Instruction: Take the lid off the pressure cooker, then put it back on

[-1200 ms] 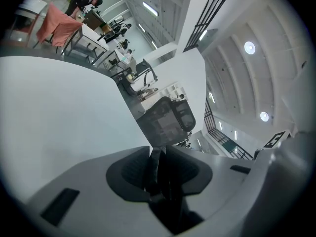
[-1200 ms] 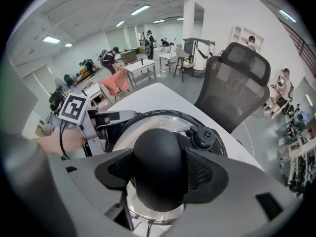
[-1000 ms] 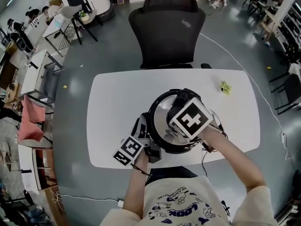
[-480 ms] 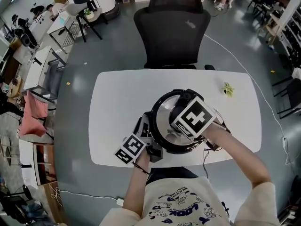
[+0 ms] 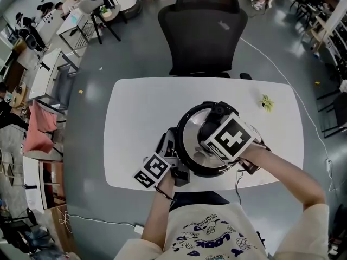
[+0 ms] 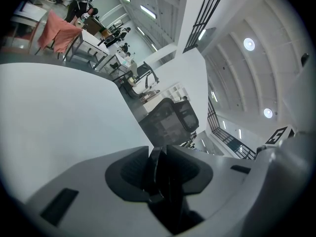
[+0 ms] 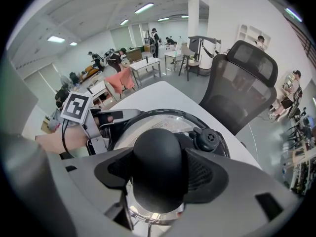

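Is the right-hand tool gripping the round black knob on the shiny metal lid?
Yes, the right gripper's two fingers press on either side of the round black knob atop the shiny metal lid.

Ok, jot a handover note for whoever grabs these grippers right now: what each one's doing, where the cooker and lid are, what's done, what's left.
Left gripper: shut on the cooker's side handle, bracing the pot.
Right gripper: shut from above on the black knob of the lid.
Pressure cooker: near the front edge of the white table, lid seated on it.
Done: both grips are set. Whether the lid has already been off cannot be told.
Left: if not yet lifted, take the lid off and reseat it; otherwise let go.
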The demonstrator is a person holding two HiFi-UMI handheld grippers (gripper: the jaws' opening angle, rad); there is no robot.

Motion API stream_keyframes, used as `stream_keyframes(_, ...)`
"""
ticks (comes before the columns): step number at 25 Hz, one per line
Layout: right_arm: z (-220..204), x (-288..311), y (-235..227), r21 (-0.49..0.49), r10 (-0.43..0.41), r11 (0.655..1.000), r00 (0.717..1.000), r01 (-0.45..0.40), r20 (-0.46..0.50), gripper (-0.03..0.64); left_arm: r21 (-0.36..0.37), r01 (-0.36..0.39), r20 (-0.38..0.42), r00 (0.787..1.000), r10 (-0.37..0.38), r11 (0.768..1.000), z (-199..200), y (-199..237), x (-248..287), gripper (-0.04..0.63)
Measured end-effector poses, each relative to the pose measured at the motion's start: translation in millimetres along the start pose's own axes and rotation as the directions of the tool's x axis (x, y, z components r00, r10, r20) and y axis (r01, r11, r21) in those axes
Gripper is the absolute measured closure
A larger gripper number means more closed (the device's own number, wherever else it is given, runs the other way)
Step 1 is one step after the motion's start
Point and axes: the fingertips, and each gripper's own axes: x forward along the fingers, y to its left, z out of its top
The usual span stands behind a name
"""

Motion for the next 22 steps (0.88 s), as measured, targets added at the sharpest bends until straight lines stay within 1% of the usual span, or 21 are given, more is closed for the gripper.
stream_keyframes(8,4.4,2.6,-1.9,-0.037,0.011,0.999,1.0,-0.011,-0.018,0.316,0.007,-0.006,-0.002,1.0,0.006,1.0,2.9,1.1,5.8,0.469)
stream_keyframes(22,5.6,2.3,-3.8,-0.04,0.042,0.998,0.997,-0.045,-0.067,0.319,-0.001,-0.001,-0.019,1.0,0.001,1.0,4.5,1.5,8.7,0.469)
